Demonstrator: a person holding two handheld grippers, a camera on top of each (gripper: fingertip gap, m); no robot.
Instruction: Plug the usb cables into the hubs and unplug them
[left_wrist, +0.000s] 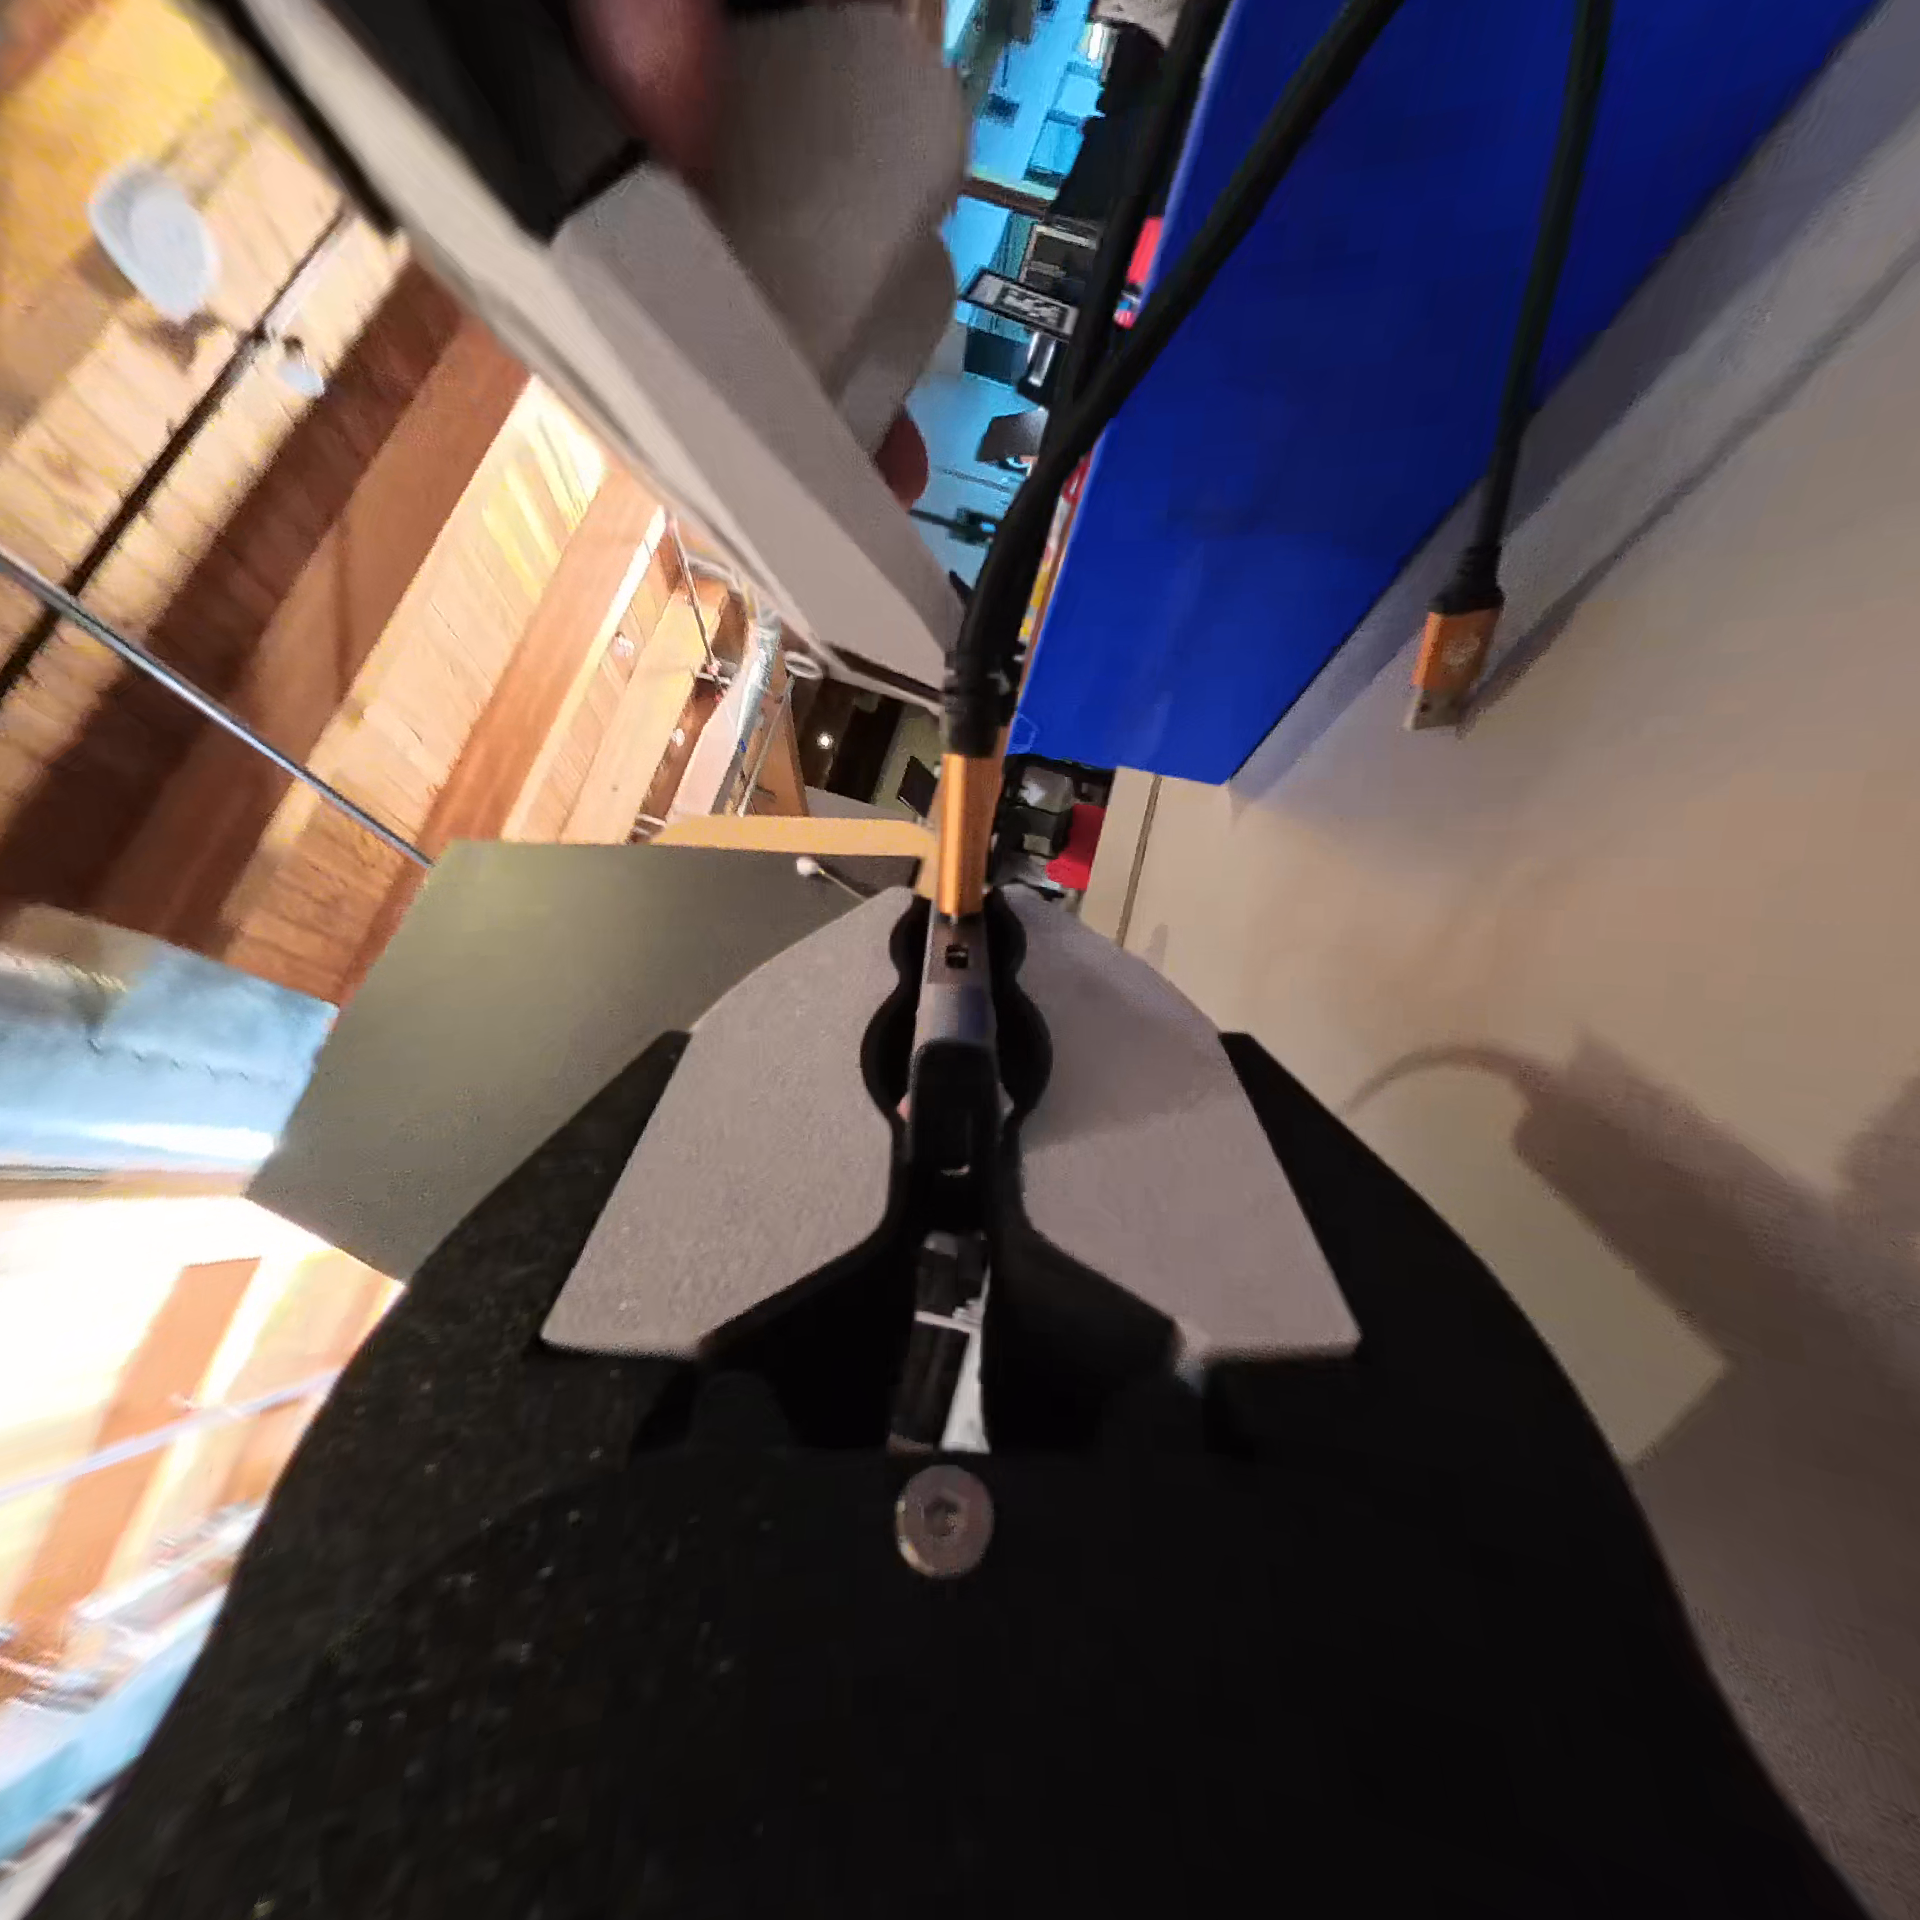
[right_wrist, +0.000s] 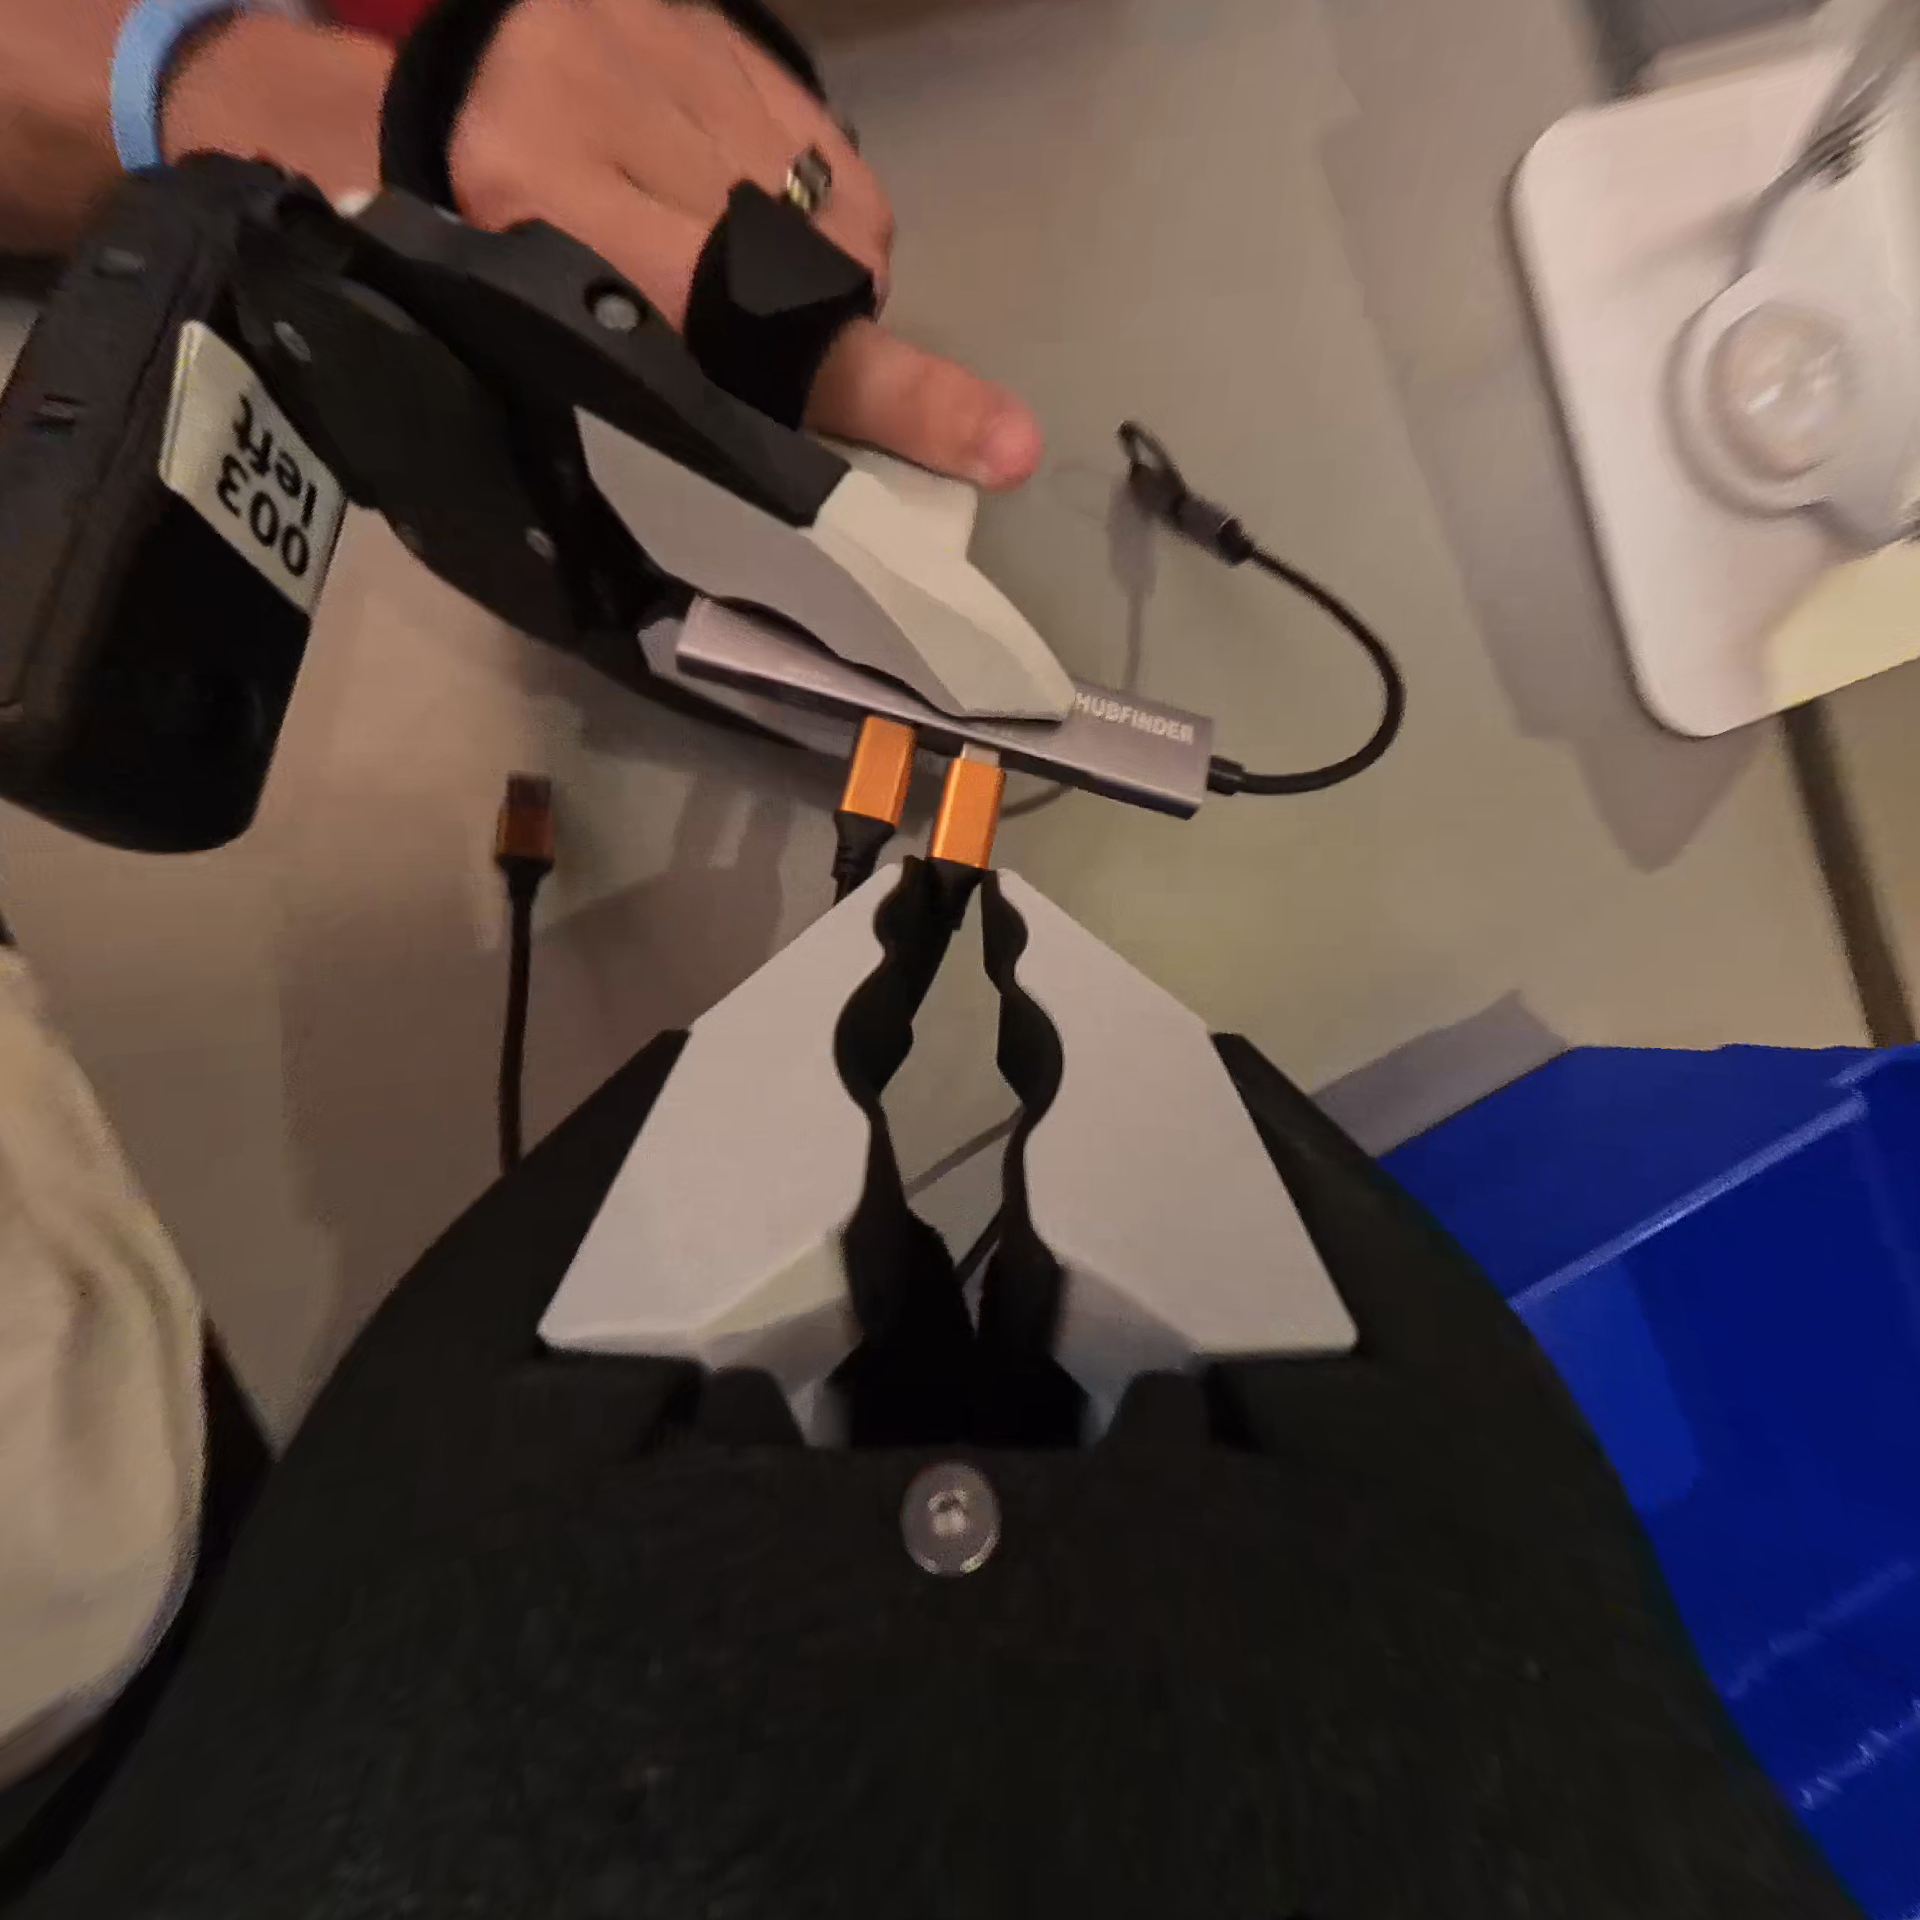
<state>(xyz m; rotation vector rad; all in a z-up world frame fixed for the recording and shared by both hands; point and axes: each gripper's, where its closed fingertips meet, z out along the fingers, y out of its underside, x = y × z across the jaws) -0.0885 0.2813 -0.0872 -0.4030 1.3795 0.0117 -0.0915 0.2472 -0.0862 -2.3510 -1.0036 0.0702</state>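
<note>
In the left wrist view, the left gripper (left_wrist: 956, 935) has its 2 fingers (left_wrist: 790, 1122) clamped flat on a slim grey hub (left_wrist: 951, 1023), seen edge-on, its long axis running straight ahead along the fingers. An orange plug (left_wrist: 964, 831) sits in the hub's edge with its black cable (left_wrist: 1122, 343) leading away; another orange-ended cable (left_wrist: 1455, 655) lies loose on the bench (left_wrist: 1558, 883) beside a blue bin (left_wrist: 1330, 416). In the right wrist view, the hub (right_wrist: 1132, 743) lies crosswise, level above the bench (right_wrist: 1195, 312), its own short black lead (right_wrist: 1340, 665) curling off its right end. 2 orange plugs point into its near edge: the left plug (right_wrist: 881, 764) is seated, and the right plug (right_wrist: 966, 816) is pinched at its black collar by the tips of the right gripper (right_wrist: 943, 883), fingers (right_wrist: 727, 1143) closed on it, plug axis pointing away towards the hub. A hand (right_wrist: 665, 145) holds the left gripper (right_wrist: 997, 665).
</note>
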